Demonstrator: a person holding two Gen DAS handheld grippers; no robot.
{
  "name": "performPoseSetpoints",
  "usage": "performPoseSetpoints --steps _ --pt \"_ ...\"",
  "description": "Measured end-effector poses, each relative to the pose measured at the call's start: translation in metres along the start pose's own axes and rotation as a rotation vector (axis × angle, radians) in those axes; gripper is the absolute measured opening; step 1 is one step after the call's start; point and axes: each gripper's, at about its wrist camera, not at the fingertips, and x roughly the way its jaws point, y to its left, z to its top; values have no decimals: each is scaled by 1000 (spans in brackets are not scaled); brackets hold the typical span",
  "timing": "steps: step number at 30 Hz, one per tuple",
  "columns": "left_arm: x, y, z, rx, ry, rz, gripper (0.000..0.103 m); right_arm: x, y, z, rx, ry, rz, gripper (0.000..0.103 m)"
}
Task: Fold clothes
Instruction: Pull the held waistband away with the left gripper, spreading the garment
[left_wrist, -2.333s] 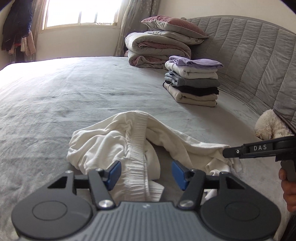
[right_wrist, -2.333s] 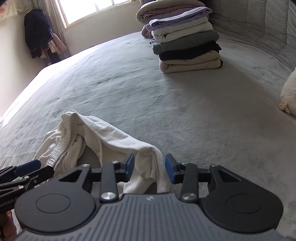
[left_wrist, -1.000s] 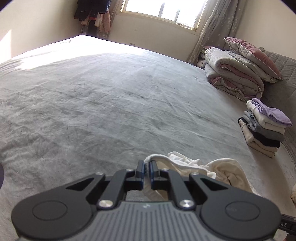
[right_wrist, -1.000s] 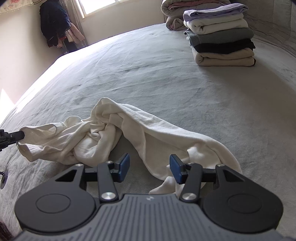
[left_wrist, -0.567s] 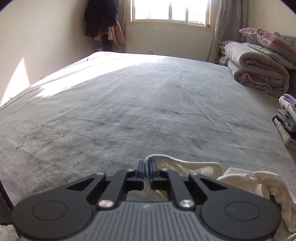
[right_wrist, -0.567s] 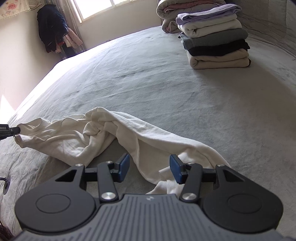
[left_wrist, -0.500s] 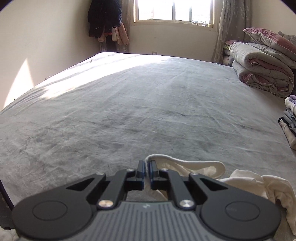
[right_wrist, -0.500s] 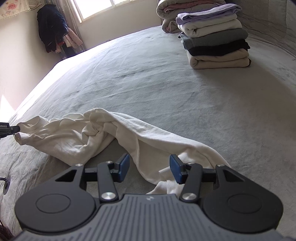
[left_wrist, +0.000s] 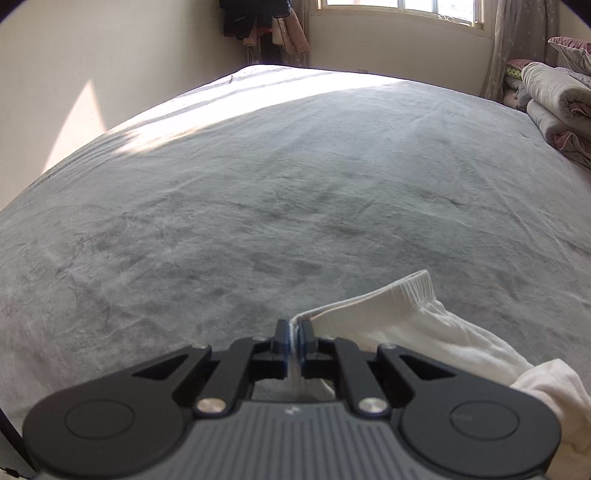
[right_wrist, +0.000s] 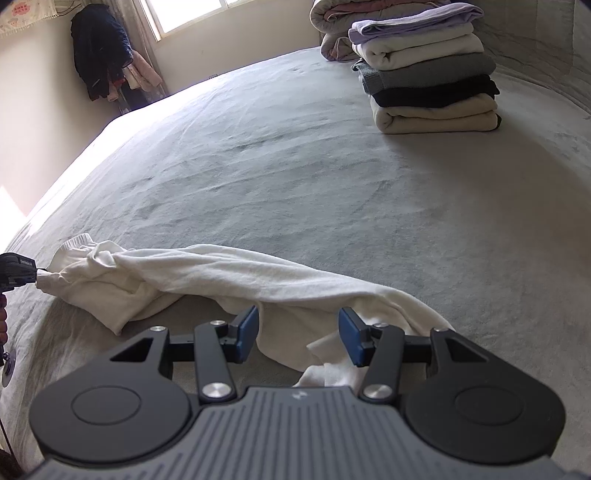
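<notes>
Cream garment (right_wrist: 229, 273) stretched across grey bed (right_wrist: 332, 177)
Left gripper (left_wrist: 294, 334) pinches its ribbed cuff; right gripper (right_wrist: 298, 332) spread, seemingly untouching, over crumpled end.

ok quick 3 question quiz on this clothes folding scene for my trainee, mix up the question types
1. True or false: the left gripper is shut on an edge of the white garment.
2. Multiple choice: the right gripper is A) shut on the garment, B) open above the garment, C) holding the folded stack.
3. Fill in: the top item of the folded stack is coloured ____.

Key: 1 true; 2 B; 3 lilac.
</notes>
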Motion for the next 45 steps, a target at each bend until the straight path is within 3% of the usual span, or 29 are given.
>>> performPoseSetpoints --steps 4,9,16,22,28,32,36,41,45 --pt "2 1 -8 -22 20 -14 10 4 -2 1 -6 14 -2 53" --pt "-12 4 -10 -66 20 -61 41 9 1 0 -18 25 -3 53" --pt "-41 11 -17 -143 27 -155 47 15 6 -2 -45 38 -4 53" --pt "-44 12 -33 -215 94 -266 52 17 10 -6 -64 40 -10 54" --pt "-21 19 -52 -384 180 -395 49 18 13 -12 -81 32 -16 54" --pt "-12 19 -54 -410 198 -397 24 22 14 -17 -95 31 -33 54" --pt "-25 19 -48 -360 139 -396 8 22 18 -20 -132 17 -54 54" --pt "-50 23 -38 -223 26 -315 7 21 21 -24 -188 -24 -123 54" --pt "-59 31 -32 -200 -20 -269 6 17 21 -24 -213 -52 -155 54"
